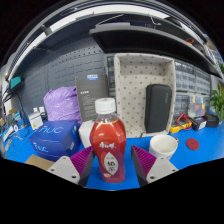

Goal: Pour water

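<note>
Claw (108,168): two light-coloured fingers, each with a purple pad on its inner face; left pad (82,160), right pad (143,160).
Claw state: spread apart, nothing clamped; a narrow gap shows between each pad and the bottle.
Bottle (108,140): clear plastic, filled with red liquid, white cap on top, label with white lettering on the lower body. Upright.
Bottle position: between the two fingers, its base at fingertip level; neck and cap rise above the fingers.
Bottle support: whether the base rests on the surface cannot be told, as the base sits at the lower limit of the view.
Surface (195,158): blue top, extending to both sides of the claw.
White cup (163,147): upright on the surface, just beyond the right finger, apart from the bottle.
Second white cup (87,133): behind the bottle on its left side, partly hidden by it.
Blue box (52,140): beyond the left finger, white lettering on the front.
Purple bag (62,103): behind the blue box.
Black speaker (158,108): upright, beyond the bottle to the right, in front of a patterned panel (133,85).
Plant (217,102): far right, at the end of the surface.
</note>
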{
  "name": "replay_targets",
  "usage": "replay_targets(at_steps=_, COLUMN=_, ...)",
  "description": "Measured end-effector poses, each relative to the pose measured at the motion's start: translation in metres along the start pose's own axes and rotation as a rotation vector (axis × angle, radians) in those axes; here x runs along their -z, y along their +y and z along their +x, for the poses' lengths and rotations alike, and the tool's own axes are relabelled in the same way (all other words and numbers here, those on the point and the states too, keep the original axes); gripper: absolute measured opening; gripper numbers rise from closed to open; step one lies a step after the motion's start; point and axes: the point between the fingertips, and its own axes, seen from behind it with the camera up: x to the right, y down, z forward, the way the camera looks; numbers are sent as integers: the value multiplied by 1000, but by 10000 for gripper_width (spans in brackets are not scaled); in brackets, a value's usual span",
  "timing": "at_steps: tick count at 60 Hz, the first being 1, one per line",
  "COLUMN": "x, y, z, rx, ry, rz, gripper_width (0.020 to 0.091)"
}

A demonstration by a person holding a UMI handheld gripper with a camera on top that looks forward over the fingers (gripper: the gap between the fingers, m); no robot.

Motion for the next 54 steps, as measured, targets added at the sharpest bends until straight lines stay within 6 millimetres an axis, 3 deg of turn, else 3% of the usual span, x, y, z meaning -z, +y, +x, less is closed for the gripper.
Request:
replay_targets(at_steps=3, x=-10, y=2, z=2, rx=-7, ry=4, rz=2, gripper_width=699)
replay_targets(at_steps=8, x=-20, y=-2, z=1, rx=-3, ry=7, rz=44, gripper_width=429)
replay_targets(at_steps=9, x=-20, y=-2, z=1, rx=5, ry=6, rz=47, gripper_width=435)
replay_targets(at_steps=13, x=-20, y=-2, z=-1, rx=23, ry=-4, rz=49, gripper_width=334)
replay_targets(at_steps=18, x=-20, y=-4, z=0, rx=19, ry=-5, rz=67, gripper_width=265)
replay_targets(at_steps=36, x=-25, y=-7, z=8, rx=-99, ry=-19, rz=19, gripper_width=262)
replay_targets(at_steps=44, x=-23, y=-41, z=22, rx=-332, ry=-51, rz=52, gripper_width=264)
replay_targets(at_steps=54, x=-20, y=-86, z=23, rx=-820, ry=-153, rz=92, gripper_width=268)
